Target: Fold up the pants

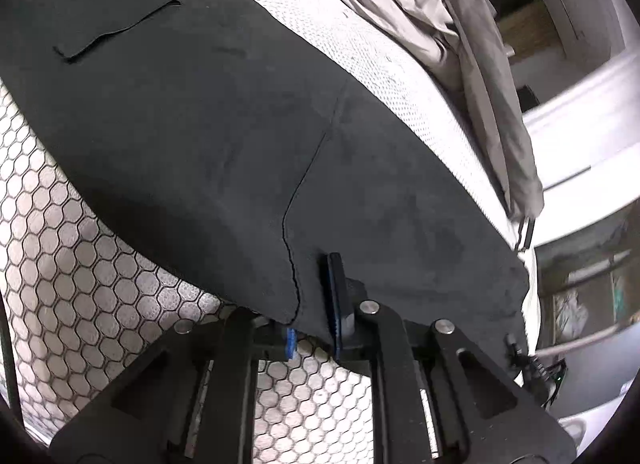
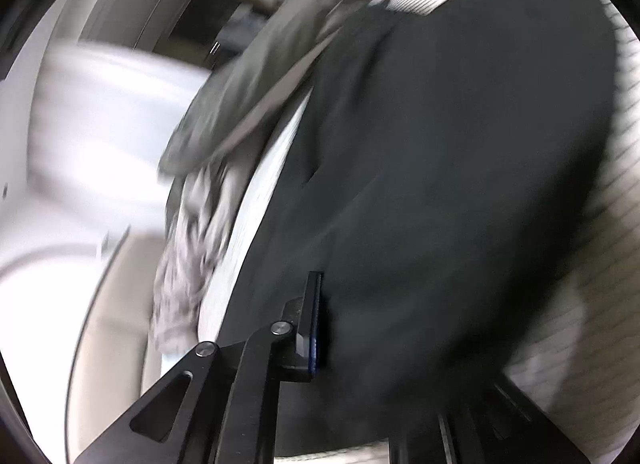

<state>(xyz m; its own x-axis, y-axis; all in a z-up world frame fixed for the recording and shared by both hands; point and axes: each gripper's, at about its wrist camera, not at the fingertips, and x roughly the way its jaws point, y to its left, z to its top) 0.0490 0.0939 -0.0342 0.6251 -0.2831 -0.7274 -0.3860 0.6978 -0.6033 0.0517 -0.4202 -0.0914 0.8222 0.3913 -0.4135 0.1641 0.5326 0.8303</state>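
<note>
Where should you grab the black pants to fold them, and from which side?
Probably at the near hem of the black pants, coming in low from the edge nearest the camera. The cloth lies flat on the white honeycomb mattress, so only that edge fits between fingers. The left gripper already pinches there, beside the seam.

My left gripper [image 1: 314,328] is matte black, with slotted linkage arms, round silver pivot pins and blue-edged pads [image 1: 335,304]. My right gripper [image 2: 320,328] looks alike: black arms, silver pins, one blue-edged finger visible.
</note>
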